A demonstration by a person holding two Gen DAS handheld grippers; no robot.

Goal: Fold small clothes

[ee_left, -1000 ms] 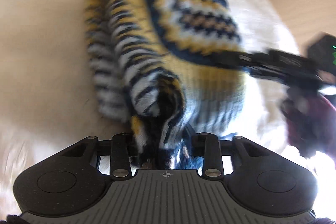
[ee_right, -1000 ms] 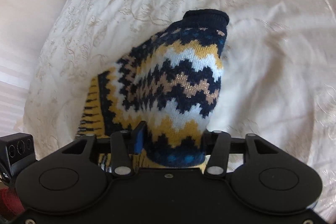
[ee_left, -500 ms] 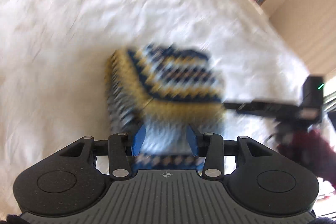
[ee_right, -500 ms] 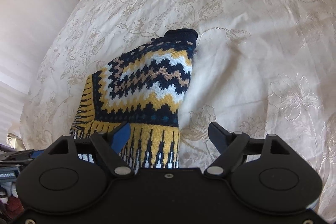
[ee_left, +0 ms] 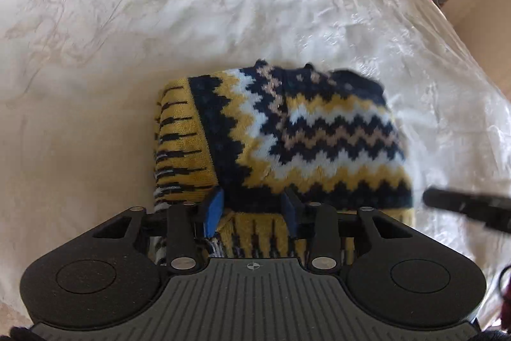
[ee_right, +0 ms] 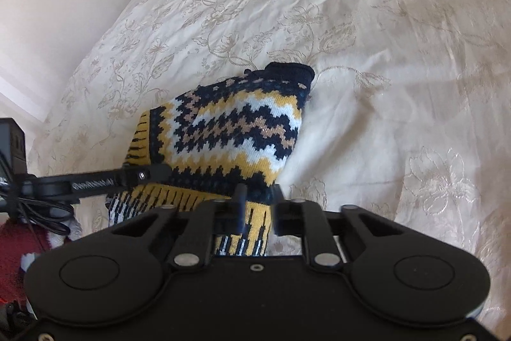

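Left wrist view: the sweater lies folded on the bedspread, near the middle of the bed and directly in front of the left gripper. The fingers of this gripper stand apart, with the lower edge of the upper layer between them; nothing is pinched, so it is released. At the right edge the tip of the right gripper is seen, blurred. The knit looks thick and soft, and I judge it light; it will bend easily and will not keep a sharp crease.

Right wrist view: the sweater is again just ahead, its navy collar at the far end and the yellow striped hem nearest to the camera. The right gripper has its fingers quite close together over the hem edge, but I cannot tell if they clamp the cloth or only stand beside it. The left gripper reaches in from the left, touching the sweater's side.

For the next fold, I think the best hold is on the thick hem or on a folded corner, taking all layers together, because one loose layer may slide out.
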